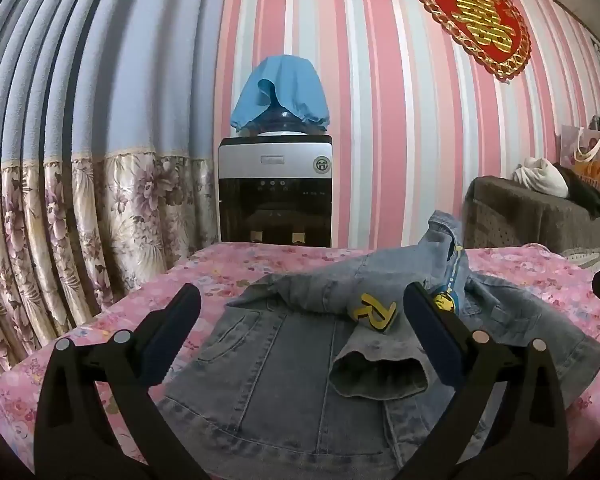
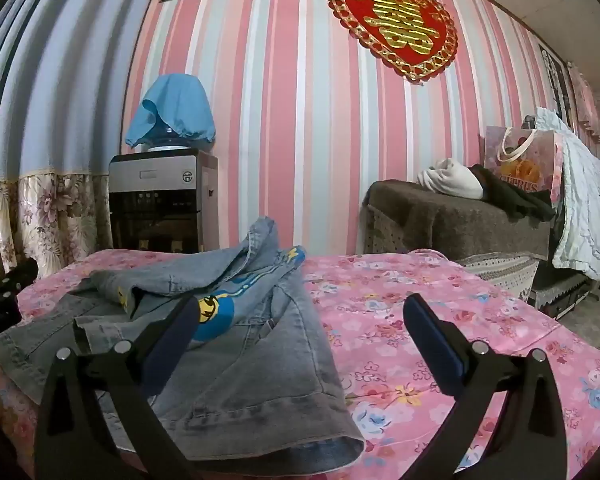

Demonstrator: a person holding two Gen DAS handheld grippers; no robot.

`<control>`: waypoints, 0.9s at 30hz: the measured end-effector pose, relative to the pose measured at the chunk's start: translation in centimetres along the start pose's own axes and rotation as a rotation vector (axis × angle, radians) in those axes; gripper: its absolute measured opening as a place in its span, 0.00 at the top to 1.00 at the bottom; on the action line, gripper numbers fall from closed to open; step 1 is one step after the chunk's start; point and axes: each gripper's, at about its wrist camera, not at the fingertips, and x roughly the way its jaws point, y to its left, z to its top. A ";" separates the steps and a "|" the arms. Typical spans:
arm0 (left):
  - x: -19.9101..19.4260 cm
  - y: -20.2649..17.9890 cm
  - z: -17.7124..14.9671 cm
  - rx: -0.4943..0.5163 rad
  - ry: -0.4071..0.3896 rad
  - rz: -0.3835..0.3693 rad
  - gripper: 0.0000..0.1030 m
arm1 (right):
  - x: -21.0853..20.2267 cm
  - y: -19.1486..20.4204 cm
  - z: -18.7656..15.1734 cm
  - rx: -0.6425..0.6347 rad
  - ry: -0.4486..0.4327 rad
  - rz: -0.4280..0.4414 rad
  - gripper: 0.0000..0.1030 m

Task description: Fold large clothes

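Pink-and-white striped wallpaper (image 1: 364,120) at far side, w/ blue curtain (image 1: 80,100) at left, floral band along its lower part. Red-and-gold heart ornament (image 2: 396,26) hung high on wall, right of centre. Brown-covered furniture (image 2: 456,216) at far right, w/ white bundle (image 2: 452,180), dark cloth and gift bag (image 2: 520,160) on top. Water dispenser (image 1: 275,188) standing against wall beyond far edge of table, bottle on top draped w/ blue cloth (image 1: 280,92).

Near side filled by table w/ pink floral cover (image 2: 440,320). Denim jacket (image 1: 284,360) lying on it, spread mostly flat but rumpled, towards left part of table in right wrist view; collar area bunched up and raised at far side. One sleeve folded across body of jacket, cuff (image 1: 380,376) open towards camera, yellow letter patch (image 1: 376,310) on sleeve. Blue-and-yellow print (image 2: 212,312) visible near collar, partly hidden.

Left gripper (image 1: 302,334) hovering over near part of jacket, fingers spread wide, nothing clamped between. Right gripper (image 2: 302,336) at right edge of jacket, fingers also wide apart and released; left finger (image 2: 172,340) over denim, right finger (image 2: 436,340) over bare floral cover. Contact w/ fabric: cannot tell.
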 end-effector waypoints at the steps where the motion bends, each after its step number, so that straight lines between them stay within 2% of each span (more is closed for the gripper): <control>1: 0.0 0.0 0.0 0.001 0.003 -0.002 0.03 | 0.0 0.0 0.0 0.000 -0.001 0.000 0.02; 8: 0.7 0.3 0.0 0.003 0.022 -0.010 0.03 | 0.0 0.1 0.0 -0.001 -0.009 0.002 0.02; 10: 0.0 0.0 0.0 0.006 -0.002 0.000 0.03 | -0.1 0.0 0.0 0.002 -0.009 0.001 0.02; 27: -0.5 -0.2 0.4 0.009 0.003 -0.010 0.03 | -0.1 -0.3 0.1 0.001 -0.013 -0.003 0.02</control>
